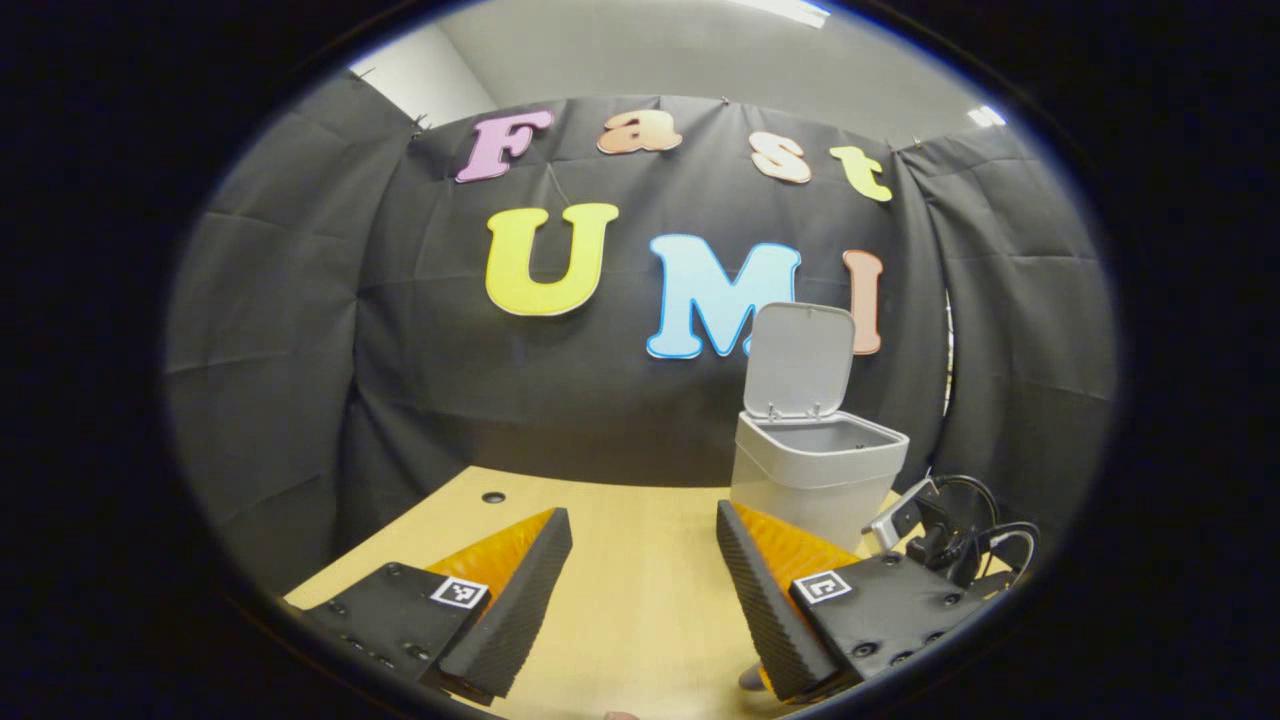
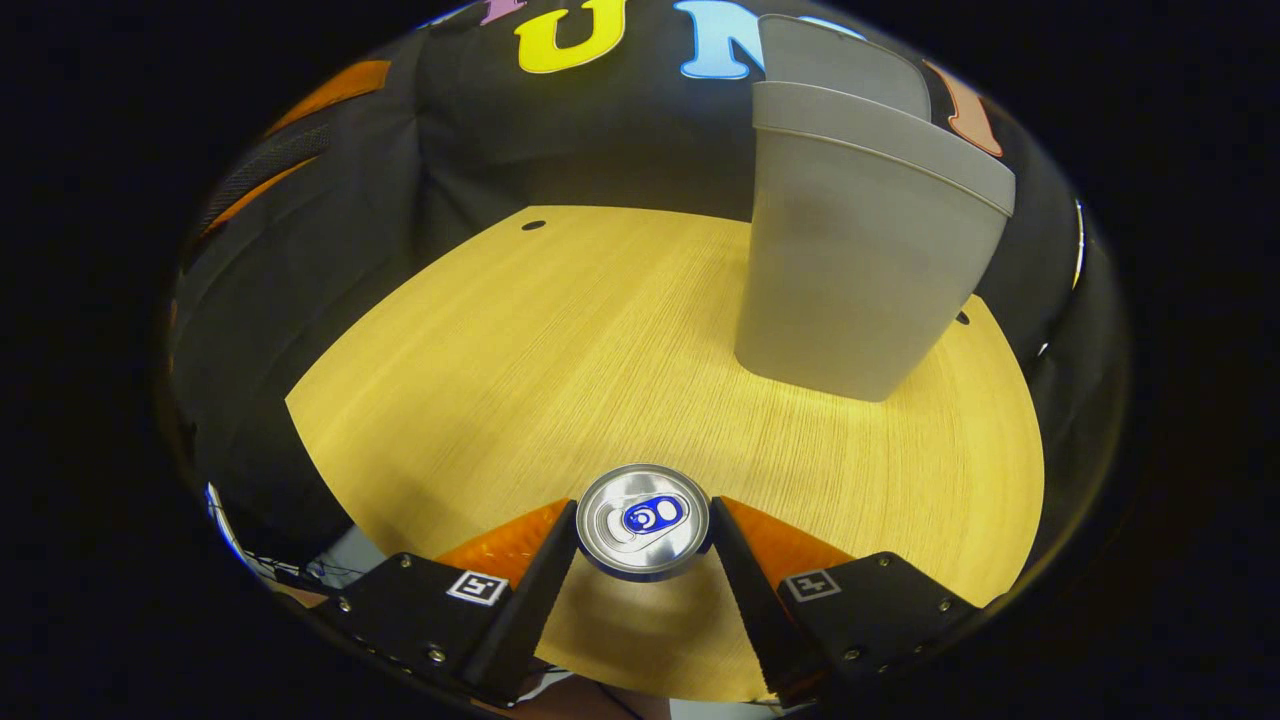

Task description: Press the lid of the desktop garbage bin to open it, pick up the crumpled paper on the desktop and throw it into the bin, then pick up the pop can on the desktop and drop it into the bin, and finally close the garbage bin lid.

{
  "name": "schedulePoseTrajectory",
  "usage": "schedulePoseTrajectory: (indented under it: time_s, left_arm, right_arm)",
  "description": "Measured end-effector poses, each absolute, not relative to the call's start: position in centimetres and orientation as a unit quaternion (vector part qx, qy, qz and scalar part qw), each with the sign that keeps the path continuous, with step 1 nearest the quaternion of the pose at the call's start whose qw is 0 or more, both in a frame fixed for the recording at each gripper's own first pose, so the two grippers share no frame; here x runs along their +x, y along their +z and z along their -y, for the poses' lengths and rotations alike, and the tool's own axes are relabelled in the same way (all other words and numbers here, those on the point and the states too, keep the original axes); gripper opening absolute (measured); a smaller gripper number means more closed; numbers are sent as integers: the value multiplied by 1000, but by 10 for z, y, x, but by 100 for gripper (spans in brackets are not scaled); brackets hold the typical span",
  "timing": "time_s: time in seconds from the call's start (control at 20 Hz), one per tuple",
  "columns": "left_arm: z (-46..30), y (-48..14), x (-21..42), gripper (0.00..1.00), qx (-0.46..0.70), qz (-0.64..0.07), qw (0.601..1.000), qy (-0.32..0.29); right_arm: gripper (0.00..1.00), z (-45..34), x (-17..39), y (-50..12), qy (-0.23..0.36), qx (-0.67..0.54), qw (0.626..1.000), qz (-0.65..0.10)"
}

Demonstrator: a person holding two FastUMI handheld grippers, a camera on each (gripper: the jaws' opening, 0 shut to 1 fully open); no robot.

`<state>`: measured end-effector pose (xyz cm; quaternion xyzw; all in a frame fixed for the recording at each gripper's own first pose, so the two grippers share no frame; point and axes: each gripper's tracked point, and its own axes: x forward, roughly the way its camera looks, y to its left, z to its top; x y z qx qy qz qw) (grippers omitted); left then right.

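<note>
The pop can (image 2: 645,520) stands upright between the fingers of my right gripper (image 2: 642,510), its silver top facing the camera. Both fingers press on its sides, so this gripper is shut on it. The grey garbage bin (image 2: 850,280) stands ahead and to the right on the wooden table (image 2: 520,360), with its lid (image 2: 840,60) raised. In the left gripper view the bin (image 1: 810,480) is on the right with the lid (image 1: 800,360) upright and the inside showing. My left gripper (image 1: 642,515) hovers over the table (image 1: 620,600), open with nothing between its fingers.
Black cables and a metal part (image 1: 950,535) lie right of the bin in the left gripper view. The tabletop has a small round hole (image 2: 533,225) near its far edge. A black and orange shape (image 2: 300,130) sits at the upper left of the right gripper view.
</note>
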<state>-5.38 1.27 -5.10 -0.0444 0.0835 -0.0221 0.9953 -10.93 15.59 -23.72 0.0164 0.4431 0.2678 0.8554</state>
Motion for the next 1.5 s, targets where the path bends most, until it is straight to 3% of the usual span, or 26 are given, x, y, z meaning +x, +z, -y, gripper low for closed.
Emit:
schedulePoseTrajectory:
  time_s: [0.4, 1.0, 1.5]
  left_arm:
    - [9, -54, -49, 96, -43, -84, 995, -43]
    - [45, -55, -45, 95, -36, -89, 992, -82]
    - [48, -52, -45, 96, -39, -83, 993, -67]
  right_arm:
    - [80, -127, -101, -202, 256, 65, 871, -414]
    - [83, -50, -27, -68, 191, 139, 947, -218]
    - [83, -18, 25, -4, 173, 143, 968, -115]
